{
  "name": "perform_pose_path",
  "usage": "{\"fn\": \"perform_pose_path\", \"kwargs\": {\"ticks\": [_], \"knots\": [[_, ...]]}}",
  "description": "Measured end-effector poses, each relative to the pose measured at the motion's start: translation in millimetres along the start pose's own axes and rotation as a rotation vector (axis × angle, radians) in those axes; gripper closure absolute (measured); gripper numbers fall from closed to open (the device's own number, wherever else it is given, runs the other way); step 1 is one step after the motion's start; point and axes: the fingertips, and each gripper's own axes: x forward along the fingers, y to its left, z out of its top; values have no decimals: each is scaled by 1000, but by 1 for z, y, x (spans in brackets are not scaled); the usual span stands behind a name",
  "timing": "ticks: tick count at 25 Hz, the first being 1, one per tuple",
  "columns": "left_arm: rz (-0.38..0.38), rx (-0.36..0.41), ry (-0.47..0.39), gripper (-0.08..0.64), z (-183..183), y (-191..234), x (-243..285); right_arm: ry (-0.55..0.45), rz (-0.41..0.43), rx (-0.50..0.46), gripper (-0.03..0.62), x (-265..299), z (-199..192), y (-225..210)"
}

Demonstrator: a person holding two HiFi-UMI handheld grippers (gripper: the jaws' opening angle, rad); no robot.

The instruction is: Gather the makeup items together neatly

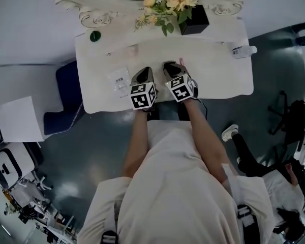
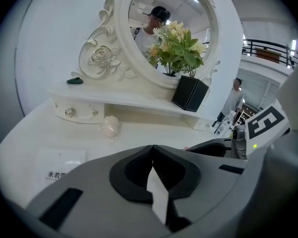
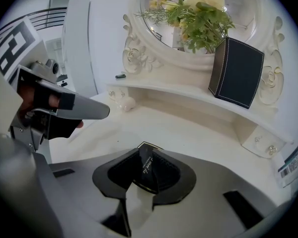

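My right gripper (image 3: 148, 148) is shut on a slim black makeup case (image 3: 146, 168) with a gold edge and small print, held upright just above the white vanity top (image 1: 218, 70). Beside it, my left gripper (image 2: 152, 148) is shut with nothing in it. In the head view both the left gripper (image 1: 144, 71) and the right gripper (image 1: 169, 65) hover over the middle of the table. A pale pink puff (image 2: 110, 126) lies near the small drawer, also seen in the right gripper view as the puff (image 3: 126, 103). A clear labelled packet (image 1: 118, 79) lies left of the left gripper.
A round mirror with a carved frame (image 2: 97, 58) stands at the back, and a black box of flowers (image 1: 194, 20) sits on the shelf. A small green item (image 1: 95, 35) rests on the shelf's left end. A plastic bottle (image 1: 243, 50) lies at the right edge.
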Motion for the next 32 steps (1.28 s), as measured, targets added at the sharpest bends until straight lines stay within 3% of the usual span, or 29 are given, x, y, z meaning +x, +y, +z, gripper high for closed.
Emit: {"fn": "perform_pose_path", "kwargs": {"ticks": [5, 16, 27, 32], "knots": [[13, -3, -7, 545, -1, 12, -9, -65, 4, 74, 469, -5, 11, 6], [90, -40, -31, 545, -5, 99, -60, -99, 107, -18, 495, 28, 63, 114], [137, -52, -16, 545, -27, 180, -115, -33, 206, -71, 543, 70, 83, 221], [125, -59, -26, 545, -26, 194, -120, 30, 205, -120, 543, 86, 75, 242]]}}
